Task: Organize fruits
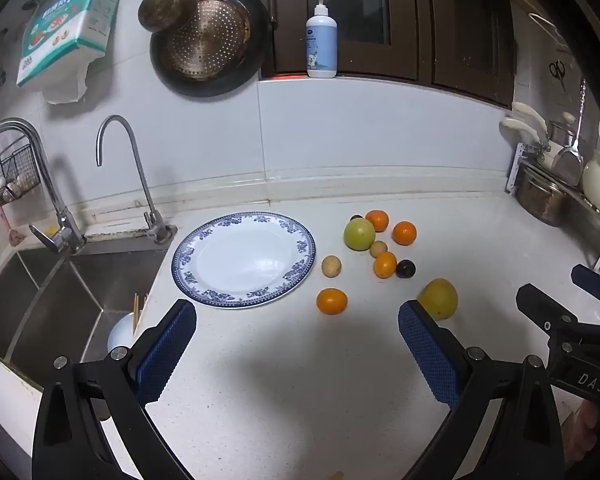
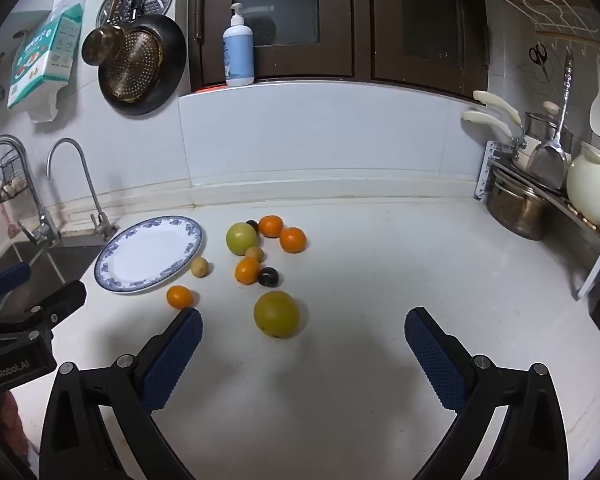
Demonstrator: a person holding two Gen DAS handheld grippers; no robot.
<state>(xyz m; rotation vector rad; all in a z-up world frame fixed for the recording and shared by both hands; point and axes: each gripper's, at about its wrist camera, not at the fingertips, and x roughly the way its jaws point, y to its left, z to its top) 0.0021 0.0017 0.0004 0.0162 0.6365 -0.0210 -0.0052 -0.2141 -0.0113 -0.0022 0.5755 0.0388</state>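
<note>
A white plate with a blue patterned rim point(image 1: 300, 226) point(image 2: 188, 226) lies empty on the white counter beside the sink. To its right several fruits are scattered: a green apple point(image 1: 359, 233) point(image 2: 241, 238), small oranges point(image 1: 331, 301) point(image 2: 179, 296), a dark plum point(image 1: 405, 268) point(image 2: 268, 276) and a large yellow-green citrus point(image 1: 439, 298) point(image 2: 276, 314). My left gripper point(image 1: 298, 328) hovers open over bare counter in front of the plate. My right gripper point(image 2: 304, 334) is open too, the big citrus just beyond its left finger. Nothing sits between either pair of pads.
A steel sink point(image 1: 52, 300) with two taps point(image 1: 124, 168) lies left of the plate. A dish rack with a pot point(image 2: 516, 208) and a cream jug point(image 2: 594, 186) fills the right corner. A soap bottle point(image 2: 239, 50) stands on the window ledge; pans point(image 1: 208, 40) hang on the wall.
</note>
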